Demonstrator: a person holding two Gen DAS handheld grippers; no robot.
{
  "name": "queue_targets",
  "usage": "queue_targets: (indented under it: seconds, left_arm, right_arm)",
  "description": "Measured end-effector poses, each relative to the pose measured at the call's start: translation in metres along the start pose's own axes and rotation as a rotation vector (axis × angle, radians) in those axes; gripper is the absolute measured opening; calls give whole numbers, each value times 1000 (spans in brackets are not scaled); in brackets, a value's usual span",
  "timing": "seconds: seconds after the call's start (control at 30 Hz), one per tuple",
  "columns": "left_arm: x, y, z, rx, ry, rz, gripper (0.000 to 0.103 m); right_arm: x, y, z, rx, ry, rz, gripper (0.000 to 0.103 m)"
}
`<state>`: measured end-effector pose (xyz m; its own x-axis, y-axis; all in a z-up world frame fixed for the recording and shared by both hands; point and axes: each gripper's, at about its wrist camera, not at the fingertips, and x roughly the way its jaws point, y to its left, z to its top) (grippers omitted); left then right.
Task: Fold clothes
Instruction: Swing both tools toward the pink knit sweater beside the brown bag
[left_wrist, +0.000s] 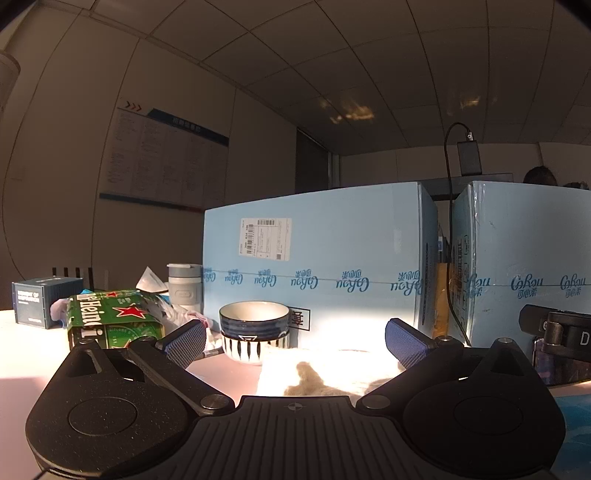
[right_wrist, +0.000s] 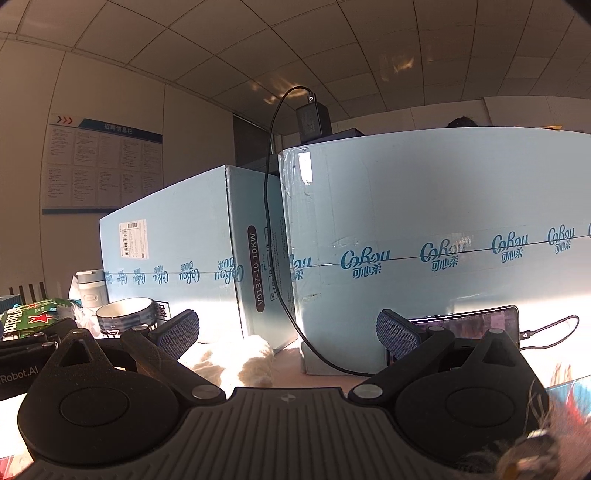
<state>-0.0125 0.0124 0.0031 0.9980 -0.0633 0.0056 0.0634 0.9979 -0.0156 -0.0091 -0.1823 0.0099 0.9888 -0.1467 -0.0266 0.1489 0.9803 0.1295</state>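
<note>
A pale fluffy garment (left_wrist: 332, 373) lies on the table in strong sunlight, just ahead of my left gripper (left_wrist: 295, 341), which is open and empty with blue-padded fingers (left_wrist: 184, 341) spread wide. In the right wrist view the same fluffy cloth (right_wrist: 240, 360) lies between and just beyond my right gripper (right_wrist: 288, 332), which is also open and empty. Neither gripper touches the cloth. The left gripper's black body (right_wrist: 33, 350) shows at the left of the right wrist view.
Two tall light-blue cartons (left_wrist: 317, 258) (right_wrist: 443, 240) stand close behind. A striped bowl (left_wrist: 255, 328), a green Heineken box (left_wrist: 110, 317), a grey cup (left_wrist: 184, 284) and a dark box (left_wrist: 44, 301) sit left. A phone (right_wrist: 469, 325) with cable leans right; a black cable (right_wrist: 273, 221) hangs between the cartons.
</note>
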Motion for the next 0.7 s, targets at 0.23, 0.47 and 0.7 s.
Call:
queue_targets:
  seconds: [0.23, 0.47, 0.7]
  left_arm:
    - [-8, 6, 2, -89, -70, -142, 103]
    - [-7, 2, 1, -93, -30, -329, 103]
    - [-24, -10, 0, -82, -31, -427, 103]
  right_arm:
    - [-37, -11, 10, 3, -10, -73, 103]
    - [-93, -27, 20, 37, -5, -131, 103]
    - [-164, -45, 32, 88, -57, -227, 103]
